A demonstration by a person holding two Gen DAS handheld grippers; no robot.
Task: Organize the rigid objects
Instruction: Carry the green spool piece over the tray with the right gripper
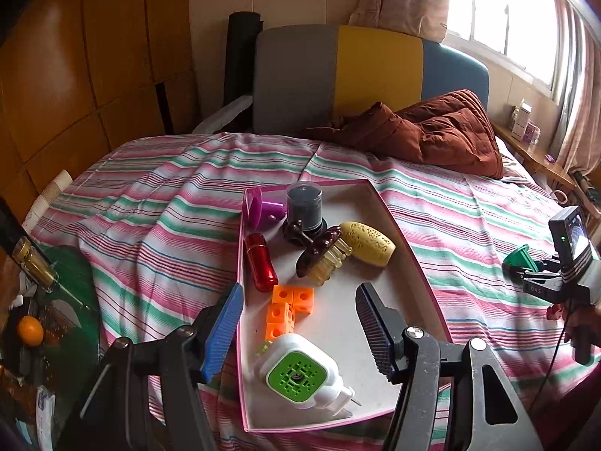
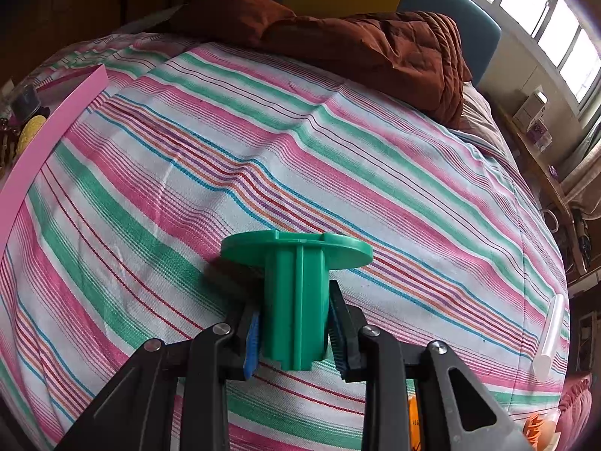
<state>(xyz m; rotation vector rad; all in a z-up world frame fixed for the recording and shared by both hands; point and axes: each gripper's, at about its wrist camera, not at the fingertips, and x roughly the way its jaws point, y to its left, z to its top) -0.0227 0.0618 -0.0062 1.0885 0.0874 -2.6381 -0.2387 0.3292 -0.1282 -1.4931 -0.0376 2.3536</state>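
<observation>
Two grippers: the right gripper (image 2: 293,332) clamps a green spool (image 2: 295,300) above the striped bed (image 2: 338,173); the left gripper (image 1: 296,323) hangs open and empty over the pink tray (image 1: 413,248).

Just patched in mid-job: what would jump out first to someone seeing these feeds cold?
Probably the green spool, clamped by its stem in the right gripper above the striped bedspread. Next, the pink-rimmed tray on the bed, crowded with small things such as orange blocks, with the left gripper open over it.
</observation>
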